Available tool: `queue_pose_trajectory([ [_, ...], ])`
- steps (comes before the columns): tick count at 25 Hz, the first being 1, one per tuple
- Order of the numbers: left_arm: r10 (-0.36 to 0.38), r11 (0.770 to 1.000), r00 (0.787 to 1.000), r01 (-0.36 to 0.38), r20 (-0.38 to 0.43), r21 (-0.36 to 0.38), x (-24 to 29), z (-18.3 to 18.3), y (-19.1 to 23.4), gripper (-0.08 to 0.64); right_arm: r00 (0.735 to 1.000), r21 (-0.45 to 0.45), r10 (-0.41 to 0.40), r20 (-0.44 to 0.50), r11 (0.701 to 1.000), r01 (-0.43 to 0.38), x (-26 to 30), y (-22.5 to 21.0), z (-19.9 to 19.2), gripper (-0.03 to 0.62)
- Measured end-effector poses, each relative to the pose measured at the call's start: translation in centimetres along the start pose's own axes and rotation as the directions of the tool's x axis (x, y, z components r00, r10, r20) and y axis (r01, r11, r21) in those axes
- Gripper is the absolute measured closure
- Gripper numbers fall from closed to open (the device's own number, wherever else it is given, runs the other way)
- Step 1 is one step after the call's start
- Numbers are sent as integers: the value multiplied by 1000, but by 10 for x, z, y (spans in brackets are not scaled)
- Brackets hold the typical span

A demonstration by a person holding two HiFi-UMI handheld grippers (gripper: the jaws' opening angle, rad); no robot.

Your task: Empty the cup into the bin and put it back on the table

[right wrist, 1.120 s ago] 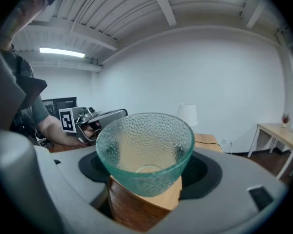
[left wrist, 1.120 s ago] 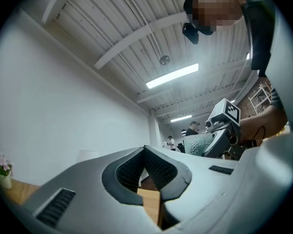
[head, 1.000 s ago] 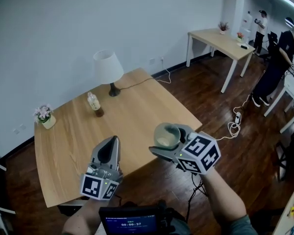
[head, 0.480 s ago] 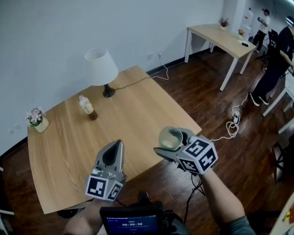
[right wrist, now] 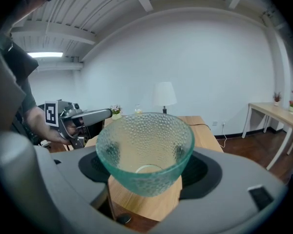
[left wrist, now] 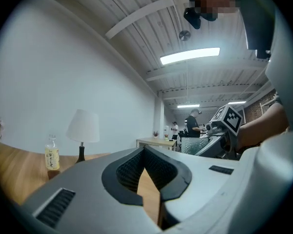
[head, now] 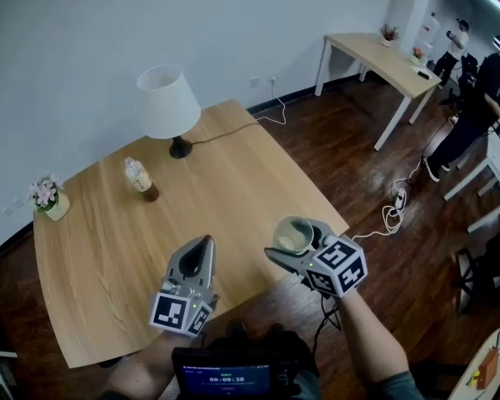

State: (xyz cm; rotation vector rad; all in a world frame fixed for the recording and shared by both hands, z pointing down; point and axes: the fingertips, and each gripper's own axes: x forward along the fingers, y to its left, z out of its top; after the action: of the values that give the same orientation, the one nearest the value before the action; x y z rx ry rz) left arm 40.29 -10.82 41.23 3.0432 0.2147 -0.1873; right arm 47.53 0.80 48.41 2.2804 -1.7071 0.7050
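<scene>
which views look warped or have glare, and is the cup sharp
Head view: even light, mild bending at the edges, cup sharp, soft sheen on the floor. Left gripper view: strong fisheye with black corners, strip light blown out. Right gripper view: same fisheye, cup sharp up close.

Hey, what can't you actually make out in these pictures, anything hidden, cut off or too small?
Bin: in no view.
Cup: pebbled glass blurs any dregs in the right gripper view; too small in the head view.
Bottle label: too small in both the head and left gripper views.
Screen: at the head view's bottom edge, print too small.
Person in black: cut by the head view's right edge.
</scene>
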Motion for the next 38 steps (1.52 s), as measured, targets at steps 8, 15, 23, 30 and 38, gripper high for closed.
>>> queue_pose_trajectory([
  [8, -6, 1000, 999, 6, 38, 0, 27, -7, -16, 557, 998, -18, 62, -23, 998, -63, 18, -26, -5, 201],
  [15, 110, 994, 990, -109, -82, 17, 56, -54, -9, 557, 992, -12, 113, -61, 993, -114, 39, -52, -27, 201],
  [23, 178, 971, 926, -220, -332, -96, 69, -139, 8, 557, 986, 9, 122, -112, 992, -122, 72, -74, -60, 201],
  [30, 232, 950, 869, -298, -437, -88, 75, -175, 30, 557, 982, -11, 111, -155, 993, -114, 103, -83, -82, 201],
  [38, 207, 960, 831, -275, -516, -58, 93, -209, 37, 557, 986, -129, 62, -157, 988, -82, 127, -92, -93, 201],
])
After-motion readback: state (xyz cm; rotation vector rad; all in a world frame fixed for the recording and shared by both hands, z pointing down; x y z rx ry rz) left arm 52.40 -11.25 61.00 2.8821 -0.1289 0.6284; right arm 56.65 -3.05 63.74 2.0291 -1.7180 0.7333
